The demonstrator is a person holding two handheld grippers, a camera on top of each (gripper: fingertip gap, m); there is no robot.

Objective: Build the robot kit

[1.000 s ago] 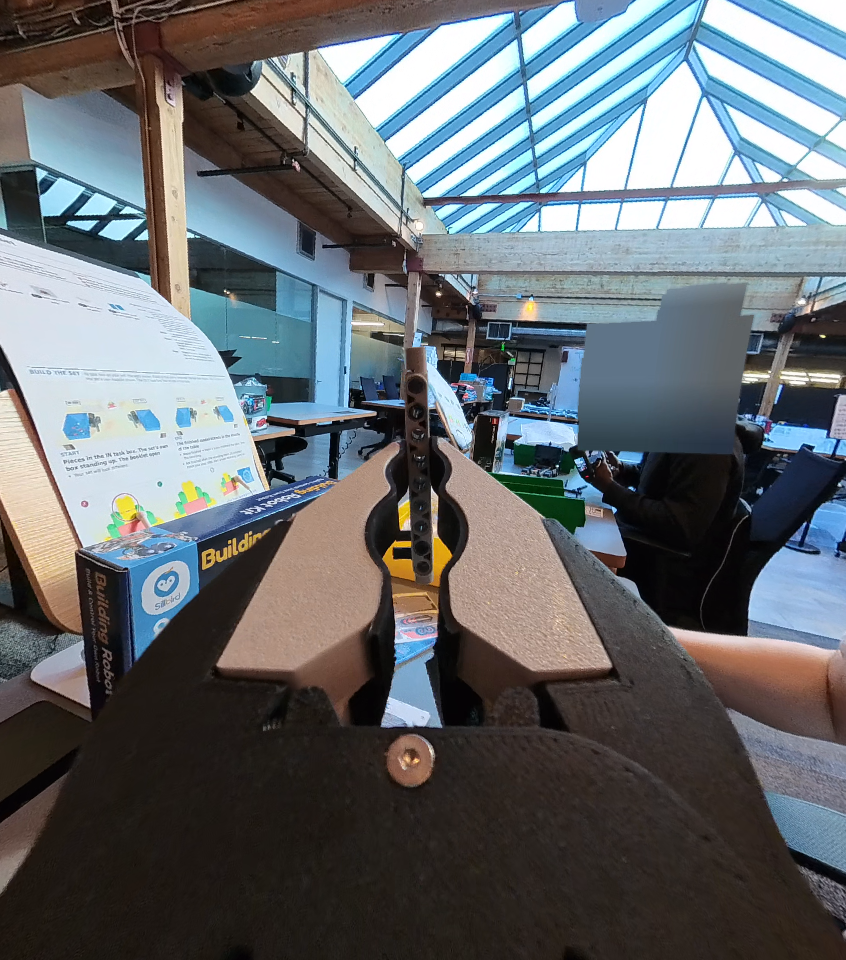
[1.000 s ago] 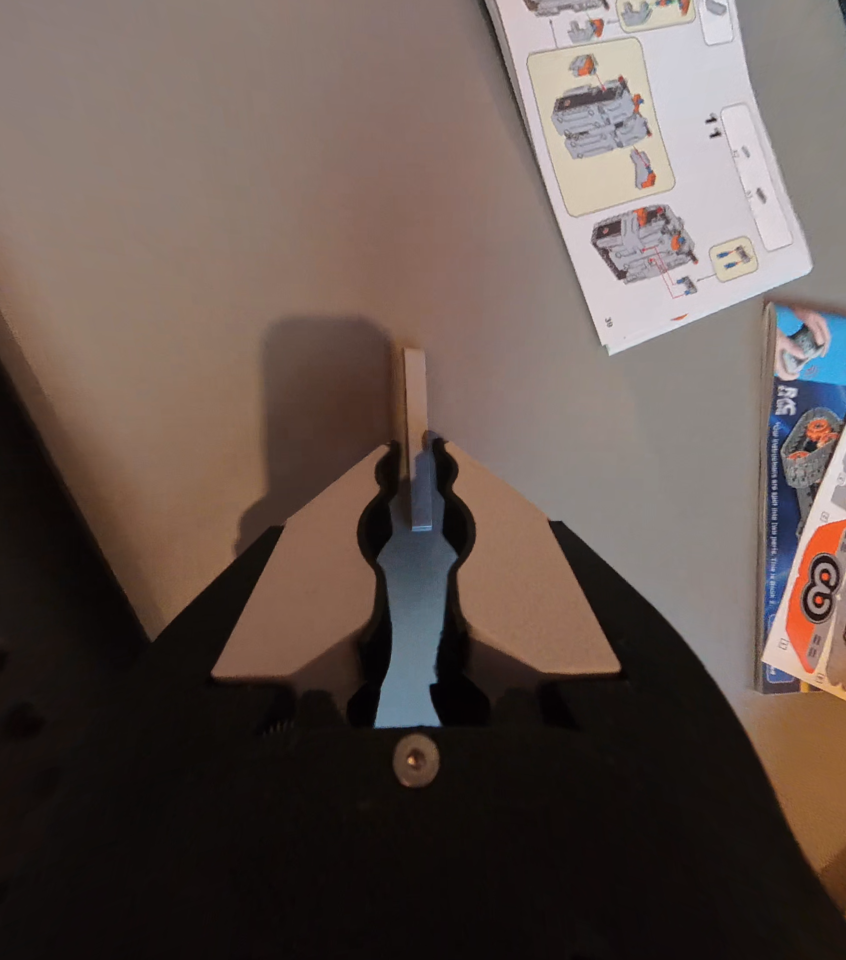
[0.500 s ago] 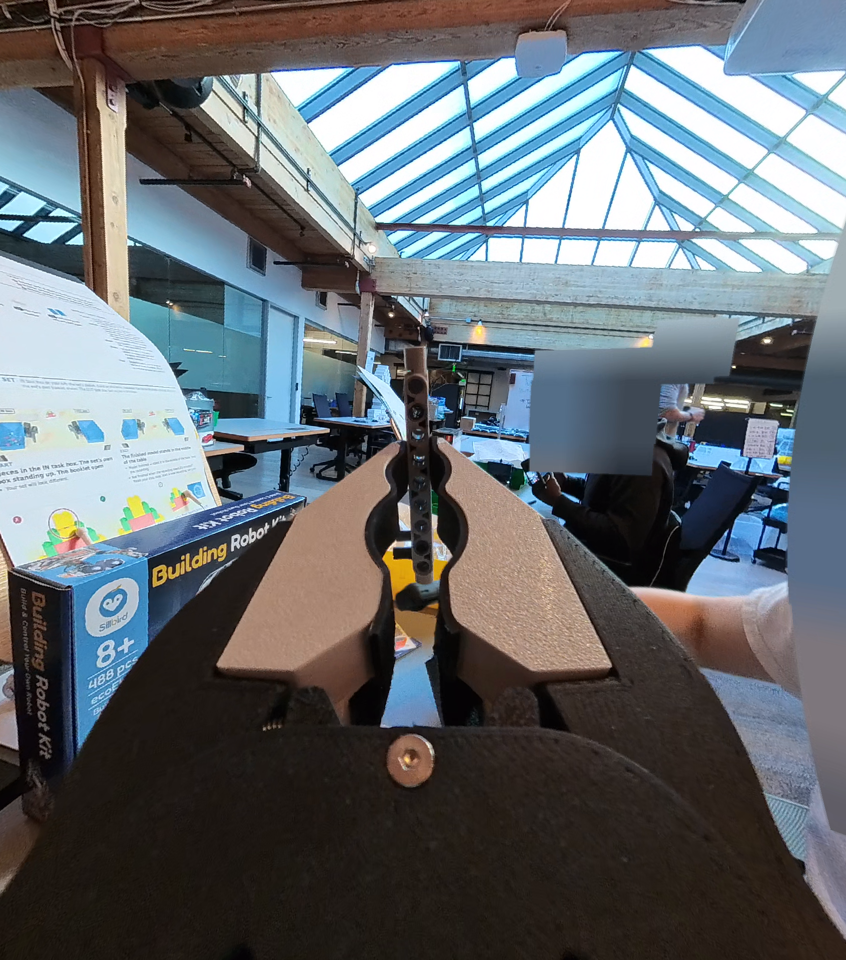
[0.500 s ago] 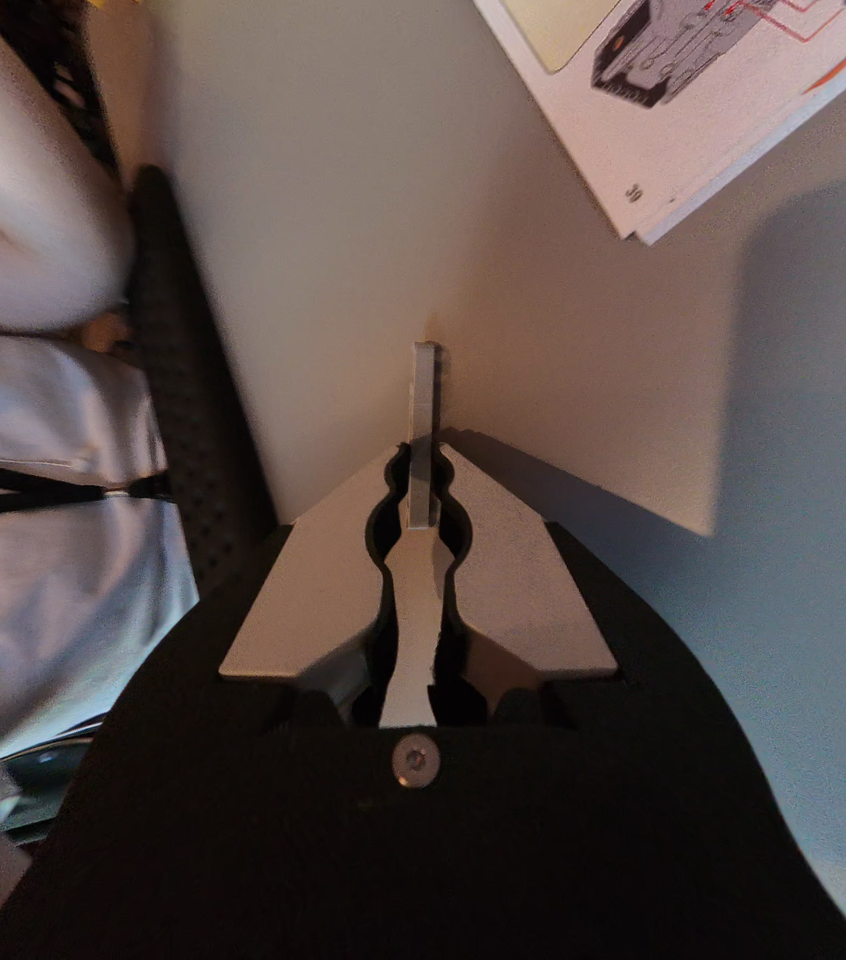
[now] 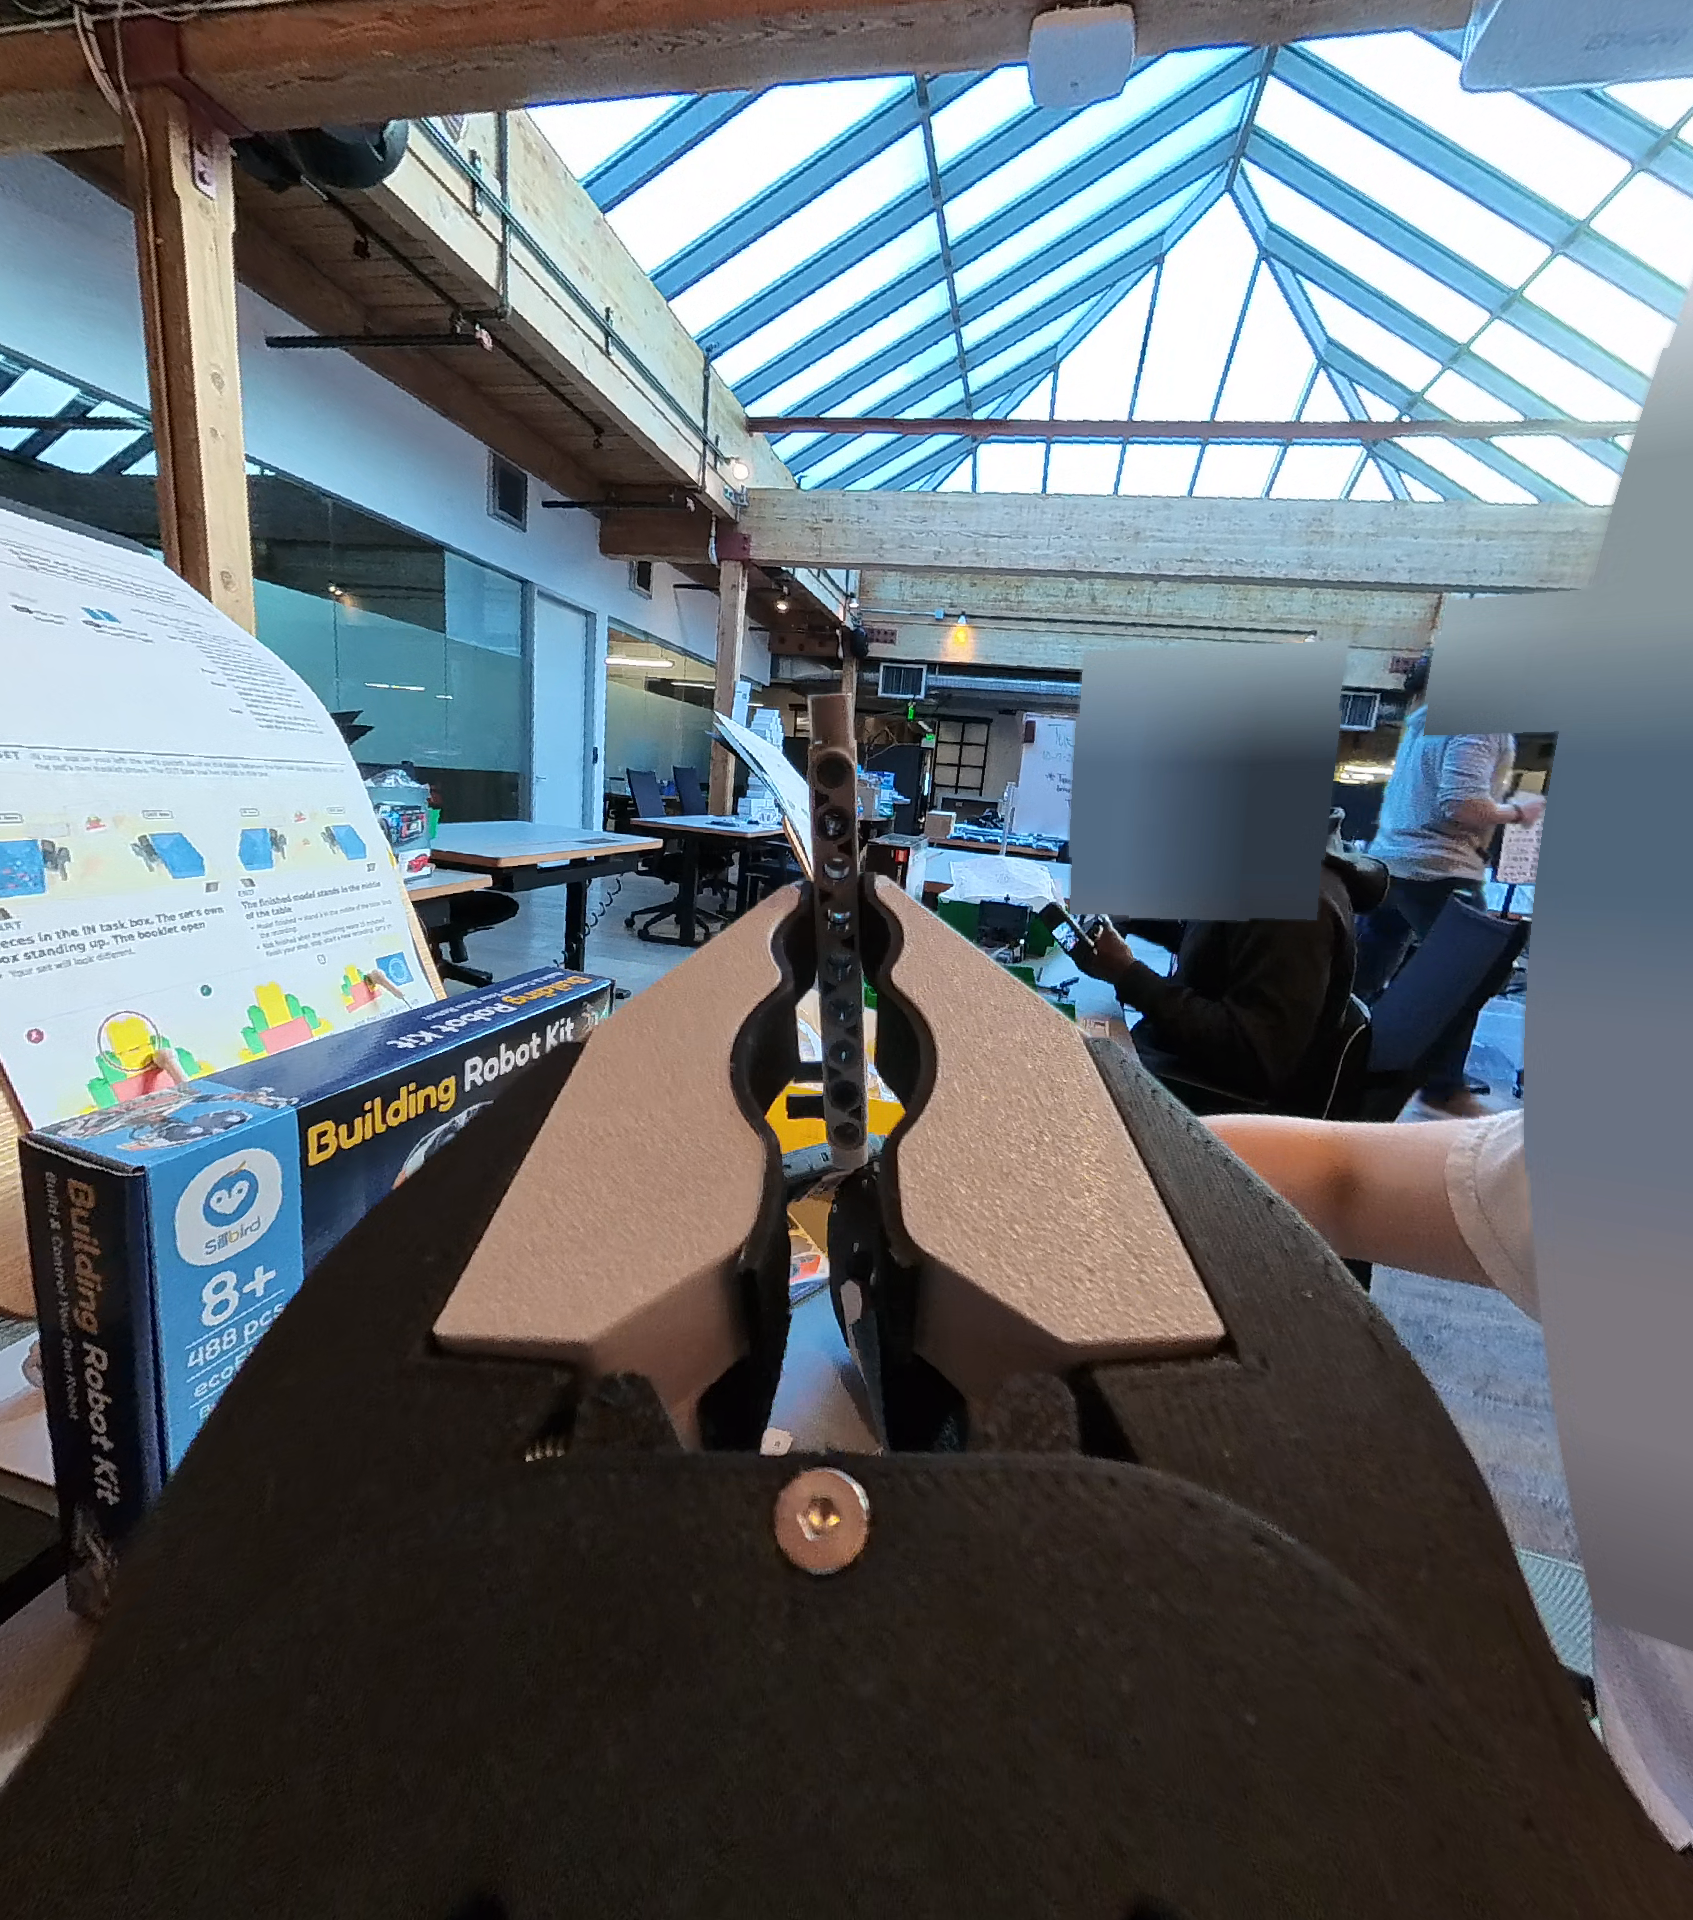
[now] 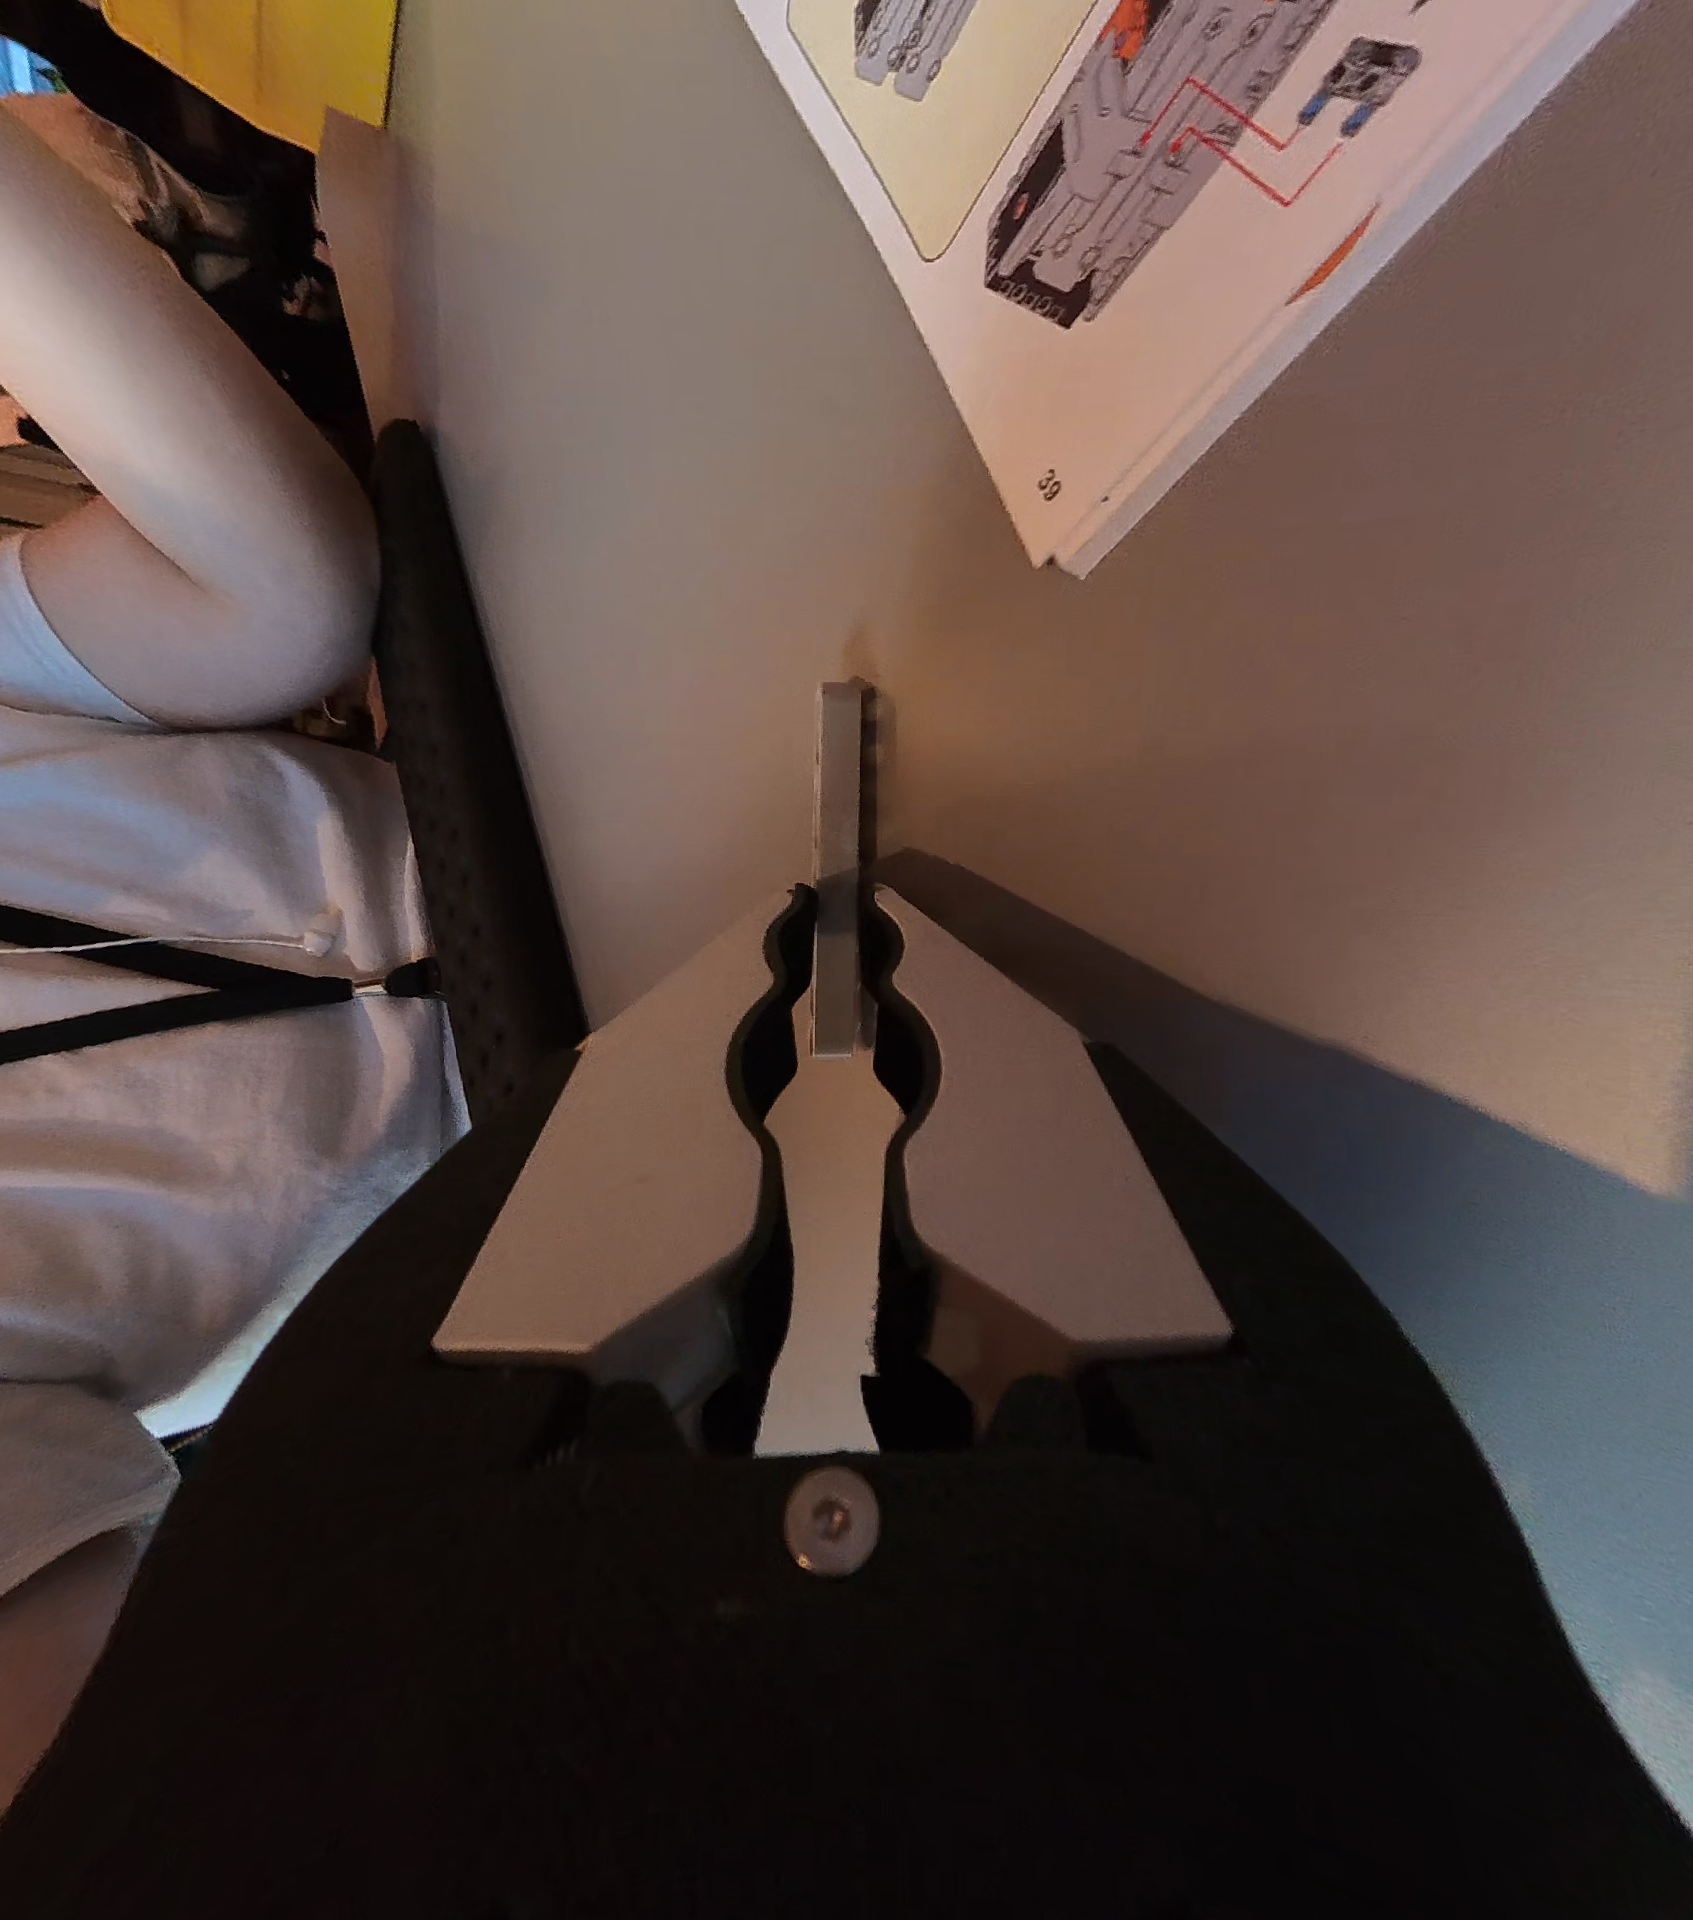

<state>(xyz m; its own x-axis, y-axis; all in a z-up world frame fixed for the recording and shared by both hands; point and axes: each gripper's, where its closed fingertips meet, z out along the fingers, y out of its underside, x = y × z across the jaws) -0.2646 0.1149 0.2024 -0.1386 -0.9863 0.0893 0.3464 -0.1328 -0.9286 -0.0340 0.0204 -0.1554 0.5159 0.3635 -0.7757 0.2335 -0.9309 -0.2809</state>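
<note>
My left gripper (image 5: 837, 894) is shut on a grey beam with a row of holes (image 5: 834, 821). The beam stands upright between the fingertips and sticks out above them, held in the air above the table. My right gripper (image 6: 840, 896) is shut on a flat light grey piece (image 6: 839, 790), seen edge-on, which sticks out past the fingertips. It hangs just over the grey table top (image 6: 655, 499), near the corner of an open instruction booklet (image 6: 1112, 260).
A blue kit box (image 5: 229, 1205) lies at the left, in front of a curved instruction board (image 5: 94, 790) on a wooden stand. A person's bare arm (image 5: 1341, 1184) reaches in at the right; an arm and white shirt (image 6: 125, 790) fill the right wrist view's left side. Left tips to right tips: about 45 centimetres.
The right gripper has swung with its piece from the open table towards the table edge and the person's body. The left gripper has shifted slightly, still holding the beam upright.
</note>
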